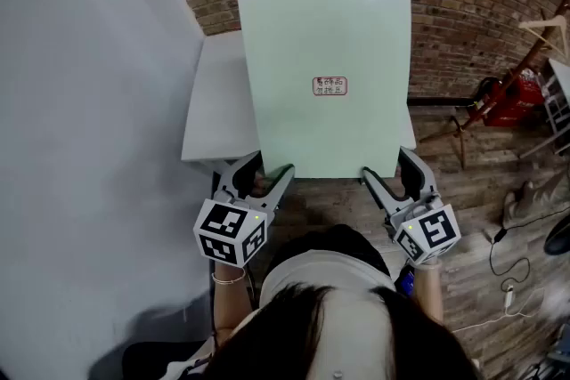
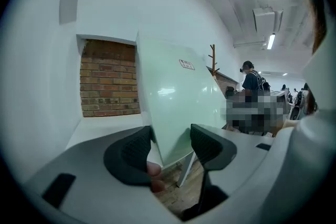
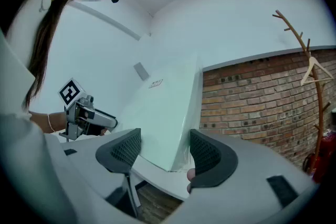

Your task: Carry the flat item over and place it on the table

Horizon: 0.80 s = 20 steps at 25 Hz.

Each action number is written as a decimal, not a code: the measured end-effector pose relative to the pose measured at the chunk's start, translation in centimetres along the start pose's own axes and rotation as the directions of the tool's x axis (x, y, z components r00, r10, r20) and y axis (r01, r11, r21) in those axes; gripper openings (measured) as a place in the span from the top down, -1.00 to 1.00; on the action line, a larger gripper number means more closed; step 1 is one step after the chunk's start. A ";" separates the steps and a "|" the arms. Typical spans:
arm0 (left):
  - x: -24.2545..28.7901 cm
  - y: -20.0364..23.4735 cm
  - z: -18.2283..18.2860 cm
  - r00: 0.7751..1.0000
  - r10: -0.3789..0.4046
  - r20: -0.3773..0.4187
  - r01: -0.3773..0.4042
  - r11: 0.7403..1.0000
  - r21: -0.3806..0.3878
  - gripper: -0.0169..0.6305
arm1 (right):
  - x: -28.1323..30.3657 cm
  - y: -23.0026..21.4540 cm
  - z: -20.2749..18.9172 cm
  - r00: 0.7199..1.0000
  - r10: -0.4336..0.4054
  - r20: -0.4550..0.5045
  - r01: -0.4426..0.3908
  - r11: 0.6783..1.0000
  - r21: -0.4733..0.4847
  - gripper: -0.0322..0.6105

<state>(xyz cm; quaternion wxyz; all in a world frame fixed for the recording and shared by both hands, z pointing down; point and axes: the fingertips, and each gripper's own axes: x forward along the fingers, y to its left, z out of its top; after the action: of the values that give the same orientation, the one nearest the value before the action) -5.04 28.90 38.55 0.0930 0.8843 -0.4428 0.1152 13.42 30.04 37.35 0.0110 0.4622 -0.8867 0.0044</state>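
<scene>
Pale-green flat board (image 1: 325,40) is sitting unclamped in wide-open left gripper (image 1: 267,166) and right gripper (image 1: 387,163); we are aiming both level at white table (image 1: 218,102) ahead.

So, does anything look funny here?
Yes. The board isn't flat on the table: it tilts up, its near edge low between the open jaws of the left gripper and right gripper.
</scene>
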 end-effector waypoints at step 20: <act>0.3 1.7 0.0 1.000 -0.011 -0.010 0.011 1.000 -0.021 0.18 | 1.6 0.5 0.0 1.000 -0.011 -0.006 0.011 1.000 -0.001 -0.07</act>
<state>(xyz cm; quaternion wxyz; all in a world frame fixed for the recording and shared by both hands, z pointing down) -6.24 27.69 38.71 0.1053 0.8851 -0.4386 0.1143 12.14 29.02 37.36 0.0138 0.4669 -0.8842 0.0051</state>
